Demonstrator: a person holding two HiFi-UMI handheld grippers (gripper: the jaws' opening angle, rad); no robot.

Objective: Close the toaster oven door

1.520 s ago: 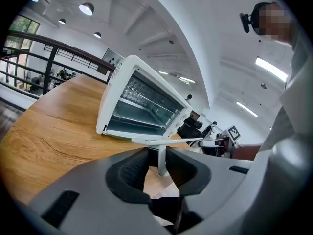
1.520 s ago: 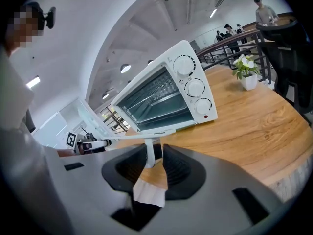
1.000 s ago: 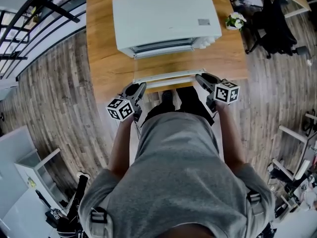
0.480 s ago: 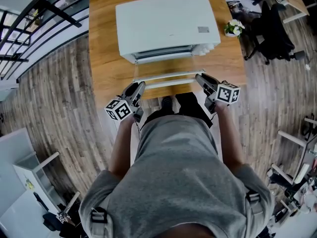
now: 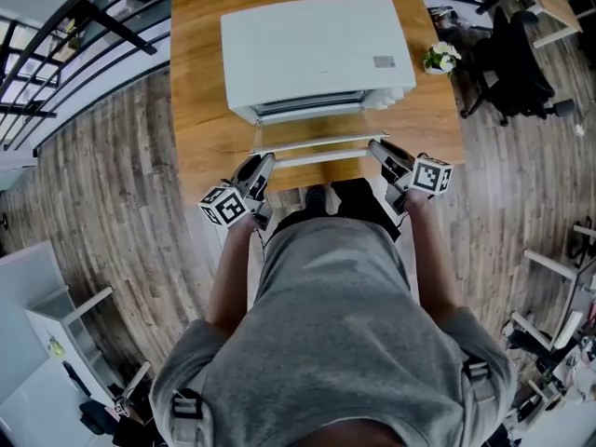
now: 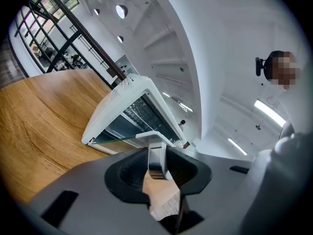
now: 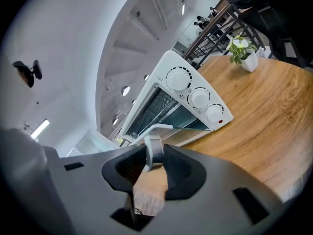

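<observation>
A white toaster oven (image 5: 317,54) stands on the wooden table (image 5: 200,110), its glass door (image 5: 317,136) hanging open toward me. My left gripper (image 5: 264,162) holds the left end of the door handle (image 5: 312,157). In the left gripper view the handle's post (image 6: 156,153) fills the gap of the left gripper (image 6: 156,168), and the jaws are opening. My right gripper (image 5: 376,147) is at the handle's right end. In the right gripper view the right gripper (image 7: 152,164) is shut on the handle (image 7: 154,146), below the oven's knobs (image 7: 199,98).
A small potted plant (image 5: 440,59) sits on the table right of the oven and also shows as the plant (image 7: 243,50) in the right gripper view. A black office chair (image 5: 517,54) stands beyond the table's right edge. Black railings (image 5: 65,26) run at the left.
The door handle, with both grippers on it, has come a little closer to the oven's front. The door looks slightly more raised than a second ago.
</observation>
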